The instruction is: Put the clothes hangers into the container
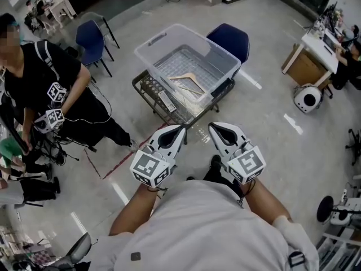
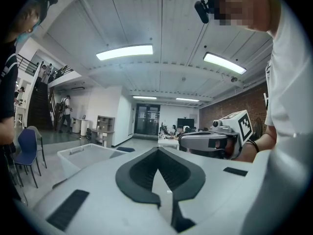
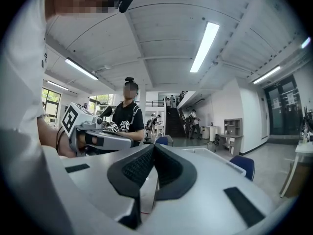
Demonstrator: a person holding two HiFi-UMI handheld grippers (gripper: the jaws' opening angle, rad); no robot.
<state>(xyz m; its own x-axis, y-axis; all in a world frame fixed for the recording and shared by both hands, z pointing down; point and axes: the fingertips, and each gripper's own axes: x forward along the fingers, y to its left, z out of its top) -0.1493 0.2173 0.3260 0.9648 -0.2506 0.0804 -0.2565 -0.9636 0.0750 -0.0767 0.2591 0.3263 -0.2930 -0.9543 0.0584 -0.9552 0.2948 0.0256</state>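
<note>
Grey floor (image 1: 271, 134) surrounds one clear container (image 1: 152, 47) holding one wooden hanger (image 1: 189, 83).

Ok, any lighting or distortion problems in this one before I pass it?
Head view: even light, pale glare streaks on the floor, hanger in the container readable. Left gripper view: heavy fisheye, black corners, ceiling panel blown out. Right gripper view: same, strip light bright.

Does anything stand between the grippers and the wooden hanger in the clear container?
Only the near wall of the container, which faces the left gripper and the right gripper. It has no lid, so from above nothing visible blocks the hanger.
</note>
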